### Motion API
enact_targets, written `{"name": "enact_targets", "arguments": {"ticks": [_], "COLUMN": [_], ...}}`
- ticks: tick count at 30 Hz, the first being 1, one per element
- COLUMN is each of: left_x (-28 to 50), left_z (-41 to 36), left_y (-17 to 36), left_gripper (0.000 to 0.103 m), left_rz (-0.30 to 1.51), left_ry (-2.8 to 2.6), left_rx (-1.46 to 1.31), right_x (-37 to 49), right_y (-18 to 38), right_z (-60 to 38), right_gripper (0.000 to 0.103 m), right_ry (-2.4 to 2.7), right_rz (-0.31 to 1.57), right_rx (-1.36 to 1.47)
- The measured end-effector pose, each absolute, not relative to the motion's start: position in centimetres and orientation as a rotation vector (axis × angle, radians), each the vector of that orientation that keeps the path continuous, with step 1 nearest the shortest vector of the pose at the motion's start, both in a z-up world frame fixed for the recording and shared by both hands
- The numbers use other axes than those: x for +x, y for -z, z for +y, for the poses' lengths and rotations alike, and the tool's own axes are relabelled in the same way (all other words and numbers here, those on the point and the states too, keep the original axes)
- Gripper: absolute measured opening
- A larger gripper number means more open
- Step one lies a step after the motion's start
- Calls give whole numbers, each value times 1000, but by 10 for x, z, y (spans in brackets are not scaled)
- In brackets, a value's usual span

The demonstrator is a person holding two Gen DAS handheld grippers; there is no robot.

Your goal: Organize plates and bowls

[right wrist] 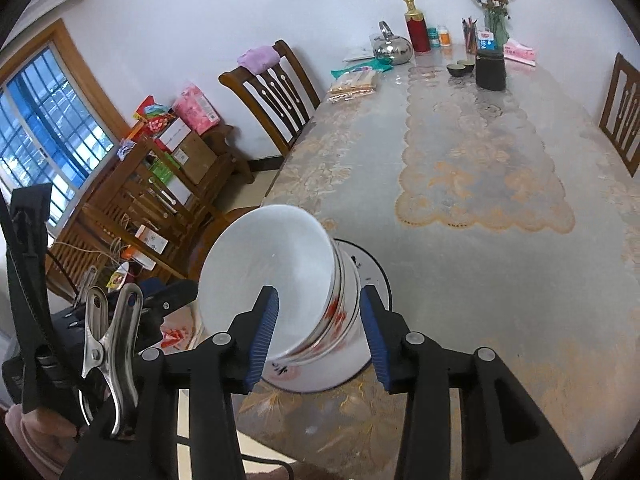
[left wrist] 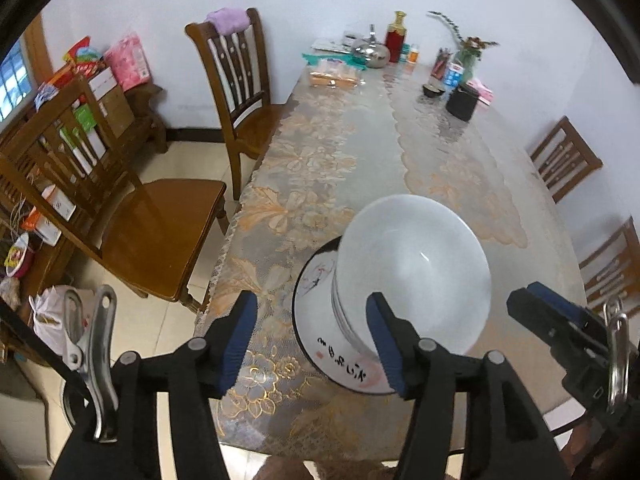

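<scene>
Bowl stack (right wrist: 280,284) nested on plate (right wrist: 374,276), lower centre of worktop (right wrist: 480,240). Both jaws apart, empty. Stacking looks done.

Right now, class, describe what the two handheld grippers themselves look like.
Both the left gripper and right gripper have black linkage arms with grey round pivot pins and ribbed blue pads. A silver metal spring clip is fixed beside each.

In front of me a long table (right wrist: 460,264) wears a floral lace cloth. Near its left edge sits a plate (right wrist: 372,276) bearing stacked bowls (right wrist: 280,280). At the far end stand a kettle (right wrist: 393,49), red bottle (right wrist: 416,32), black jar (right wrist: 490,69) and tissue pack (right wrist: 519,51).
</scene>
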State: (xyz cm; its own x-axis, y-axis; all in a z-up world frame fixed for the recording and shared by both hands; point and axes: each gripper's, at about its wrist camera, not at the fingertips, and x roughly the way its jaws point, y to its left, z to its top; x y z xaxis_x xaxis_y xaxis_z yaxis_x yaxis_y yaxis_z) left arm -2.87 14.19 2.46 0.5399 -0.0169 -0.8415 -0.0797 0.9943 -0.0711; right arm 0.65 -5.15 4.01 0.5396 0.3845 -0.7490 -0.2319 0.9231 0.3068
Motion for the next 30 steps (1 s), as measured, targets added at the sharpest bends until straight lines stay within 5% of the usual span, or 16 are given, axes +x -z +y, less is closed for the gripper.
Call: {"name": "enact_targets", "arguments": {"ticks": [30], "left_x": [-56], "left_z": [140], "left_y": [1], "left_gripper": [63], "left_rz": [1080], "left_ry": [34], "left_rx": [-67], "right_x": [-38], "right_y": [-26], "right_z": [-35], "right_gripper": [44], "right_ry": [-263], "right_rz": [982], "right_rx": [199]}}
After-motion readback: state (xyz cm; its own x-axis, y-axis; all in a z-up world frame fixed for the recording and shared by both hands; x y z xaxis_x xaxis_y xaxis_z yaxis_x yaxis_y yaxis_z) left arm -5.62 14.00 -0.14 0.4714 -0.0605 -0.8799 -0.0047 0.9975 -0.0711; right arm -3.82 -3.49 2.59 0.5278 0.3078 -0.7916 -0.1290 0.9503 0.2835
